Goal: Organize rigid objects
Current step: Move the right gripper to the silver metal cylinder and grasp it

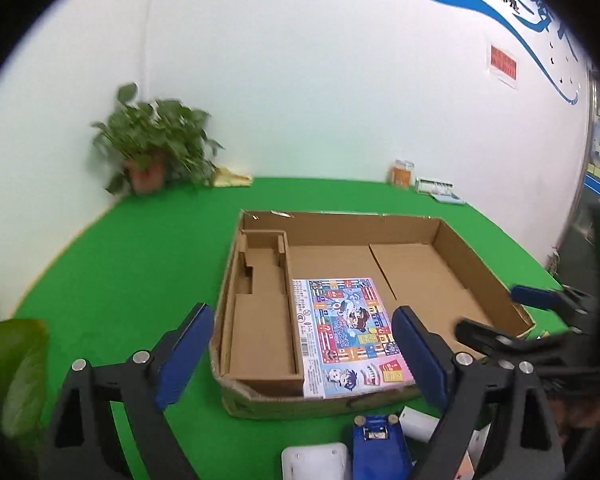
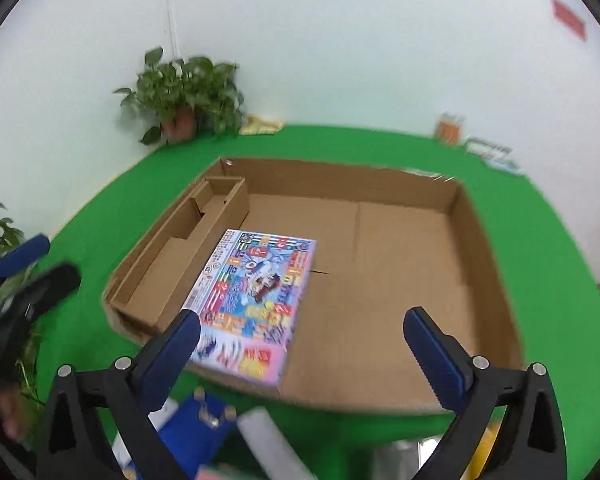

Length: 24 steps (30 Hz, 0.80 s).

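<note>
So there's a big shallow cardboard tray (image 1: 480,280) sitting on the green tabletop (image 1: 140,280), and lying flat inside it is a colourful printed box (image 1: 348,332). It's tucked right up against the tray's cardboard insert (image 1: 260,320), the narrow divided strip along the tray's left side, and reaches down to the tray's near wall. Its long axis runs from the near wall toward the far wall, parallel to that insert, printed face up. The right half of the tray floor is bare cardboard.

Left gripper (image 1: 304,348) has its blue pads spread wide, nothing between them, hovering over the tray's near left corner. Right gripper (image 2: 304,348) is spread just as wide and also empty, hanging above the near edge of the tray; the box shows under its left finger, but the pads aren't pressing on it.

A blue gadget (image 1: 376,444) and some white items (image 1: 420,424) sit at the tabletop's near edge, too blurry to identify. A potted plant (image 1: 152,144) stands at the far left corner.
</note>
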Tool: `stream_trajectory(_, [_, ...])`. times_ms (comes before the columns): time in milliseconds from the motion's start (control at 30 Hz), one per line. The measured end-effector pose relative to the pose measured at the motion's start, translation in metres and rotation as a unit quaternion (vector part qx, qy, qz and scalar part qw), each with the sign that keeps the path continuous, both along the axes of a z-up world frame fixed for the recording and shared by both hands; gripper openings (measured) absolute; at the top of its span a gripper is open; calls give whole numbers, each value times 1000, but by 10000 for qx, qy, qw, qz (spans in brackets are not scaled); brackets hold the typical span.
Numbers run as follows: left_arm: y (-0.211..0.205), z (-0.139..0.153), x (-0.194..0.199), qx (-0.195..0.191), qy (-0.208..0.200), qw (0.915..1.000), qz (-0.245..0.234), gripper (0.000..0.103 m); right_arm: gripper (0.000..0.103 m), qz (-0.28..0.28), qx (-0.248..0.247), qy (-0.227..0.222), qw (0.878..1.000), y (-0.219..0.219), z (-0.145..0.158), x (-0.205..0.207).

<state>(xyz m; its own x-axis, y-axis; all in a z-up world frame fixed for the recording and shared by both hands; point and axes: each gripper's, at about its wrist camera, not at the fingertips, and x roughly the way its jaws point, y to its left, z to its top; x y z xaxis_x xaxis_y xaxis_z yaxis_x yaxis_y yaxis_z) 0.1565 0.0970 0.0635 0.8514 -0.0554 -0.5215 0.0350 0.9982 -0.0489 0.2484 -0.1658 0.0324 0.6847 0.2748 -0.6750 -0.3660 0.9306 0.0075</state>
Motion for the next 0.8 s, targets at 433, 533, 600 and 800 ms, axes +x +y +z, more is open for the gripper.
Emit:
stream_trajectory(433, [-51,-16,-58,-449,346,9952,-801,3,57,-267,-110,-223,9993,-46,-17,-110])
stream_trajectory(533, [-57,-14,-74,-348,99,9973,-640,49,57,-259,17,-121,9996,-58,-26,-125])
stream_trajectory(600, [-57,-15,-81,-389,55,9982,-463,101,87,-237,108,-142,9996,-65,-30,-134])
stream_trajectory(800, [-51,-27,-96,-476,23,9987,-181,102,102,-42,74,-388,9992,-71,-37,-164])
